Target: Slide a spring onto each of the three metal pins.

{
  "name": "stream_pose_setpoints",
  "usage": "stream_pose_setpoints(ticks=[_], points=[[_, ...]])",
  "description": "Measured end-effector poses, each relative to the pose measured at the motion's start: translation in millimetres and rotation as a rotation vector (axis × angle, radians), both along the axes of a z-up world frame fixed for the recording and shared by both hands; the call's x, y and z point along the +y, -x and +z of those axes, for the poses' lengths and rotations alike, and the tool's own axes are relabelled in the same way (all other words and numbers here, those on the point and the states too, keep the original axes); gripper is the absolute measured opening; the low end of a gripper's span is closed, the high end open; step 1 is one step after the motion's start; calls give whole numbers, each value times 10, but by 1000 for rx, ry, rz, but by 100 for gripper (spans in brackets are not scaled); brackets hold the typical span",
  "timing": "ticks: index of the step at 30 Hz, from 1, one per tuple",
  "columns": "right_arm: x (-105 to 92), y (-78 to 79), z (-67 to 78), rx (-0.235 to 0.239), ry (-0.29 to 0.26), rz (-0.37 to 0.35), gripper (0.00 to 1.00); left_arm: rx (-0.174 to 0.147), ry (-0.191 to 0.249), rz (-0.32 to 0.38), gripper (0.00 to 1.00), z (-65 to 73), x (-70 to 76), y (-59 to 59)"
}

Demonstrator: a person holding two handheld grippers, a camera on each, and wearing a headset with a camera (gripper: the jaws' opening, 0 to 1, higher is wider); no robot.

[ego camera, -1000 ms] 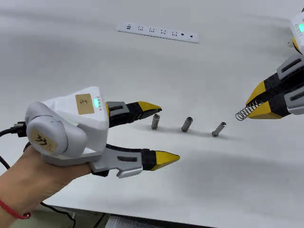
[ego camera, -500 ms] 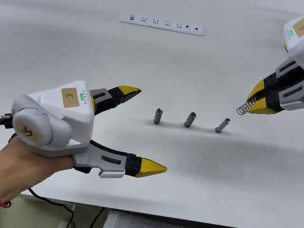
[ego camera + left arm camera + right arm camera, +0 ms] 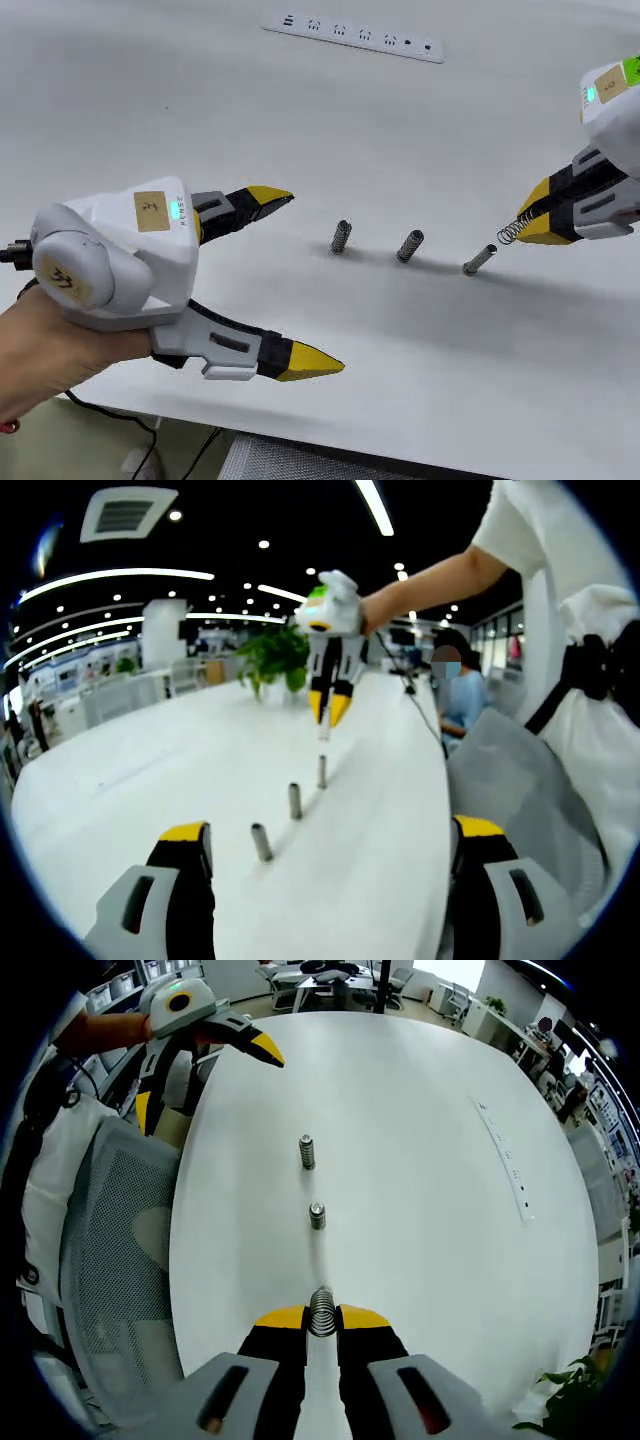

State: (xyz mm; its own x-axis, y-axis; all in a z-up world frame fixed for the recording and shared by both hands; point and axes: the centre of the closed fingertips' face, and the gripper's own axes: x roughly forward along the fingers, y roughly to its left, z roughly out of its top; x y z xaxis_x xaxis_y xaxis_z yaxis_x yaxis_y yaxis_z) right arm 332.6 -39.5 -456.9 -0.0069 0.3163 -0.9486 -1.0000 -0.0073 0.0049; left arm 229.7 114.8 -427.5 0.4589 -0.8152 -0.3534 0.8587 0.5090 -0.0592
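The loose spring [image 3: 508,233] is sitting pinched between the yellow tips of the right gripper [image 3: 524,229]. It's poking out toward the bare pin [image 3: 479,260] at the right end of the row. Its free end is hanging just beside the pin's top, and honestly I can't tell if it's touching. The middle pin [image 3: 410,245] and the left pin [image 3: 341,236] are each already wearing a spring. All three are standing in a line out on the white table [image 3: 200,100]. The left gripper [image 3: 290,278] is hovering off to the left of the row, near the left pin, with its jaws spread wide and nothing in them. It's carrying a tan sticker [image 3: 151,211] with a handwritten mark I can't make out. The tiny print next to it is too small to read, and a green light is glowing beside it. The right gripper is showing its own tan label [image 3: 607,86] and green light, also unreadable. A white power strip [image 3: 362,35] is lying at the far side of the table, well away from the pins.
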Motion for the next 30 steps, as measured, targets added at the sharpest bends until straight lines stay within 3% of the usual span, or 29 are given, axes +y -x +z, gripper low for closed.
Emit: stream_pose_setpoints(ticks=[8,30], points=[[-26,-8,-131,16,20,-5,12,6,11,2,100,-2,-19,-1],[-21,6,-243,43,27,-19,12,18,31,0,100,-4,-67,-5]])
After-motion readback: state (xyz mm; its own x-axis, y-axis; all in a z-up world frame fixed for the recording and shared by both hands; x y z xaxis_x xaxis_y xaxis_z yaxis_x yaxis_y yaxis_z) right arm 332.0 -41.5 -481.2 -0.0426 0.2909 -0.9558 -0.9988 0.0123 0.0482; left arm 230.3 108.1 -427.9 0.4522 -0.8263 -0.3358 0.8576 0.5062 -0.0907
